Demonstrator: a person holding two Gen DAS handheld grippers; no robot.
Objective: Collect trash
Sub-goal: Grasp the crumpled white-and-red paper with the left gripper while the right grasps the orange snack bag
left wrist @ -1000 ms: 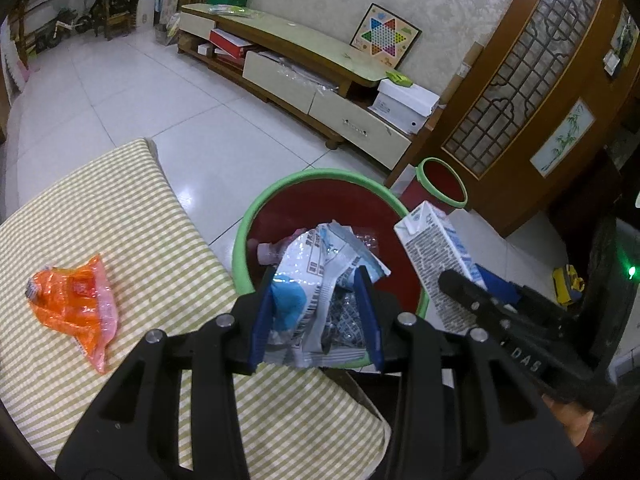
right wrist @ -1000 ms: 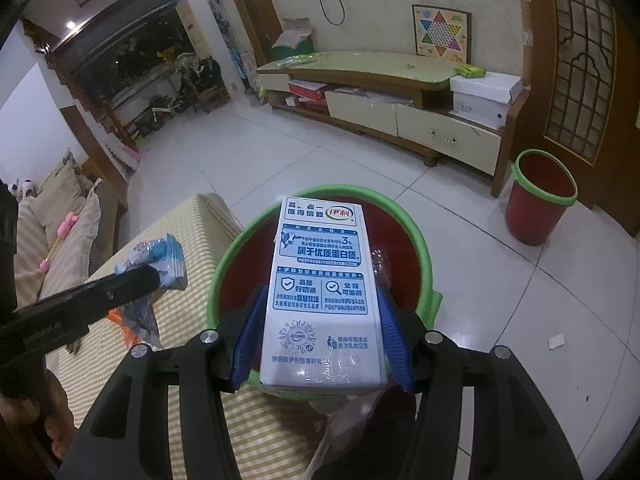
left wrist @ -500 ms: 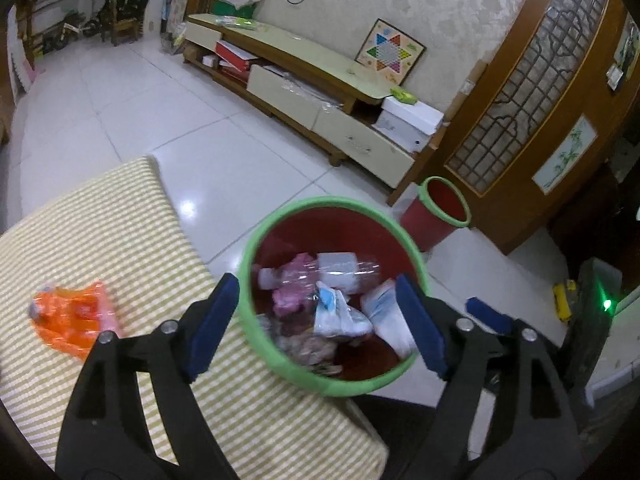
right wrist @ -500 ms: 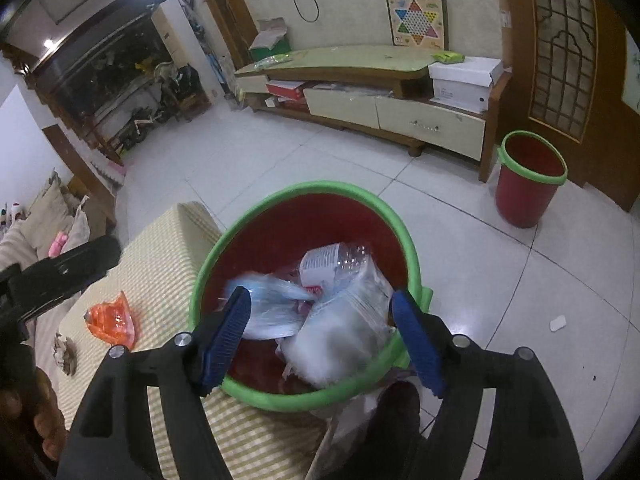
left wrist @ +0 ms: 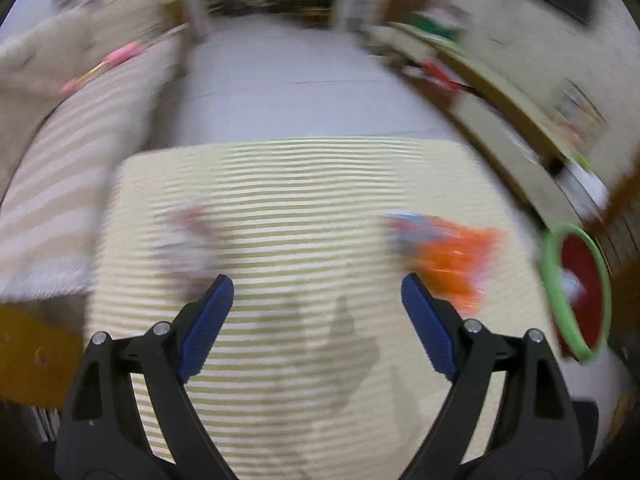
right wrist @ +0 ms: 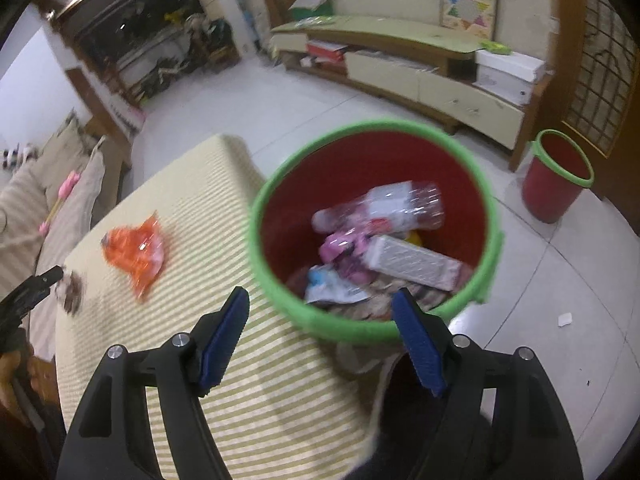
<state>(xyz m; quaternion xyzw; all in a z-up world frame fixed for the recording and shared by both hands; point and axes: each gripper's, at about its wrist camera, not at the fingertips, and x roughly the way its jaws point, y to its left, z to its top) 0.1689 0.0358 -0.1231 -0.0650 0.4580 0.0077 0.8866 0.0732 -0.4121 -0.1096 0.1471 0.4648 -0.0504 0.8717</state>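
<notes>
Both grippers gape empty: left gripper (left wrist: 316,312) faces the orange wrapper (left wrist: 448,256) on the striped bench (left wrist: 304,184), right gripper (right wrist: 320,324) beside the bin (right wrist: 280,184), presumably for the next pick.

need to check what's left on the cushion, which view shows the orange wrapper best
The right wrist view: the orange wrapper is fairly sharp there, lying crumpled on the striped cushion, left of the red bin. The left wrist view shows the wrapper only as a motion-blurred orange smear beyond its open jaws.
</notes>
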